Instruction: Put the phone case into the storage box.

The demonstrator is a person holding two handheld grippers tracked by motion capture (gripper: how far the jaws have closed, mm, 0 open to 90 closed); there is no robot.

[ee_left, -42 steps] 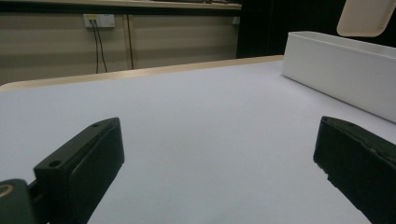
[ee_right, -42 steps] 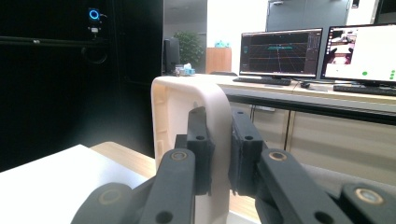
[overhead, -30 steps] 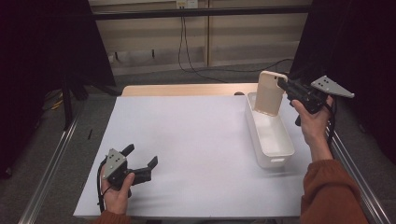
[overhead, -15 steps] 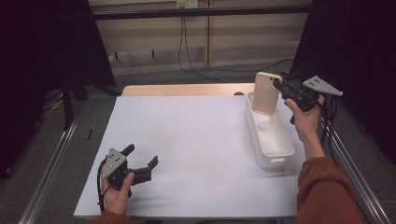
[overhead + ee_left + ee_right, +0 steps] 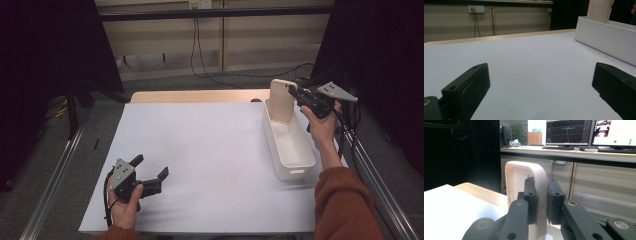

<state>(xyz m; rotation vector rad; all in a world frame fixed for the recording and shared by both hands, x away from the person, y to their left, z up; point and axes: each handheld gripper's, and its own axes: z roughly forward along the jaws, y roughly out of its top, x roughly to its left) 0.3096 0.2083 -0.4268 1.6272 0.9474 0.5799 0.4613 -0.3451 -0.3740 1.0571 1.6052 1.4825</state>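
your right gripper (image 5: 292,95) pinches the cream lid (image 5: 281,100) upright, over the far end of the white bin (image 5: 295,162) at 2 o'clock. if it tilts, its lower edge may catch the rim. the left gripper (image 5: 150,169), spread and holding nothing, rests at 7 o'clock.

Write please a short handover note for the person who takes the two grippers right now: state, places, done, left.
Right gripper: shut on the rim of the cream lid, holding it upright over the far end of the white bin.
Left gripper: open, empty, low over the white sheet at the near left.
Done: lid gripped and brought to the bin.
Left: probably lower the lid into or onto the bin, then release.
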